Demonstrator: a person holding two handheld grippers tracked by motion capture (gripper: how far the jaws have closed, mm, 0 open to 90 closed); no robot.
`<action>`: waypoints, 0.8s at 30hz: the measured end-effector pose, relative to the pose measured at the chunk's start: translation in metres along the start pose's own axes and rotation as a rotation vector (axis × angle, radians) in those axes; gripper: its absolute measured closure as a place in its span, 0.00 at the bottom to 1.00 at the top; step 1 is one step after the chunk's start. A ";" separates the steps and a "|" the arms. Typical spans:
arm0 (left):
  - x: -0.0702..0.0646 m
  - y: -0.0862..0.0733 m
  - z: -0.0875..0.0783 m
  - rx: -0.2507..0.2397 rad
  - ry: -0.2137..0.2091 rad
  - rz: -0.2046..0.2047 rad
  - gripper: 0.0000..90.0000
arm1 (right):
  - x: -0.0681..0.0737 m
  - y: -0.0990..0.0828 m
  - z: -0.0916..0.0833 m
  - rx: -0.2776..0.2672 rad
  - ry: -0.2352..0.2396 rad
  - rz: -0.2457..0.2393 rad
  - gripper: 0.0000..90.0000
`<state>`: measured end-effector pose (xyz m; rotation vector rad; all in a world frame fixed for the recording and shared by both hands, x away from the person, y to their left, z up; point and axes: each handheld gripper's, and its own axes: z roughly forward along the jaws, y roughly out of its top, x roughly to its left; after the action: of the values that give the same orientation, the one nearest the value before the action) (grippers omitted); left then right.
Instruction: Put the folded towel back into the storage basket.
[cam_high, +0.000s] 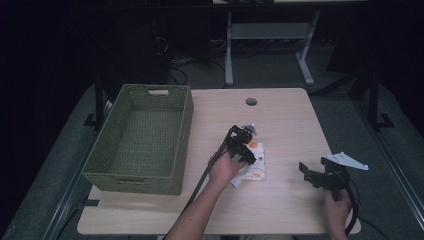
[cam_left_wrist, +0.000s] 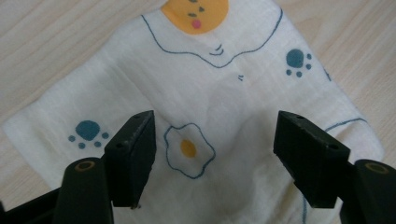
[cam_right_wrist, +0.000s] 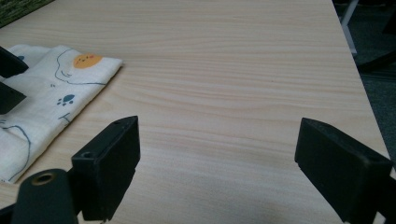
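Observation:
A folded white cloth (cam_high: 252, 167) printed with fried eggs and blue paw prints lies on the wooden table (cam_high: 280, 125) just right of centre. My left gripper (cam_high: 246, 148) hovers directly over the cloth (cam_left_wrist: 210, 98), jaws open, nothing between them, a fried-egg print showing in the gap. My right gripper (cam_high: 312, 176) is open near the table's front right, well clear of the cloth (cam_right_wrist: 51, 93), which lies off to its left. In the right gripper view its jaws stand wide apart over bare wood.
A green woven basket (cam_high: 135, 175), empty, stands on the table's left half. A round cable hole (cam_high: 251, 101) sits near the far edge. The legs of another desk (cam_high: 229, 55) and cables lie on the floor beyond.

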<state>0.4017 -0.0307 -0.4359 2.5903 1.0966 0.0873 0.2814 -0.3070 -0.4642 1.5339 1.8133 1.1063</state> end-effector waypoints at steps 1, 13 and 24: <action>0.000 0.000 0.000 0.000 0.000 0.000 0.35 | 0.000 0.000 0.000 0.000 0.000 0.000 0.15; -0.005 -0.002 0.004 -0.005 0.062 0.033 0.45 | 0.000 0.000 0.000 -0.002 0.000 0.000 0.15; -0.006 -0.002 0.003 -0.013 0.074 0.041 0.60 | 0.000 0.000 0.000 -0.002 0.001 -0.001 0.15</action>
<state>0.3968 -0.0340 -0.4389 2.6171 1.0645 0.2013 0.2812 -0.3068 -0.4640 1.5310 1.8125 1.1080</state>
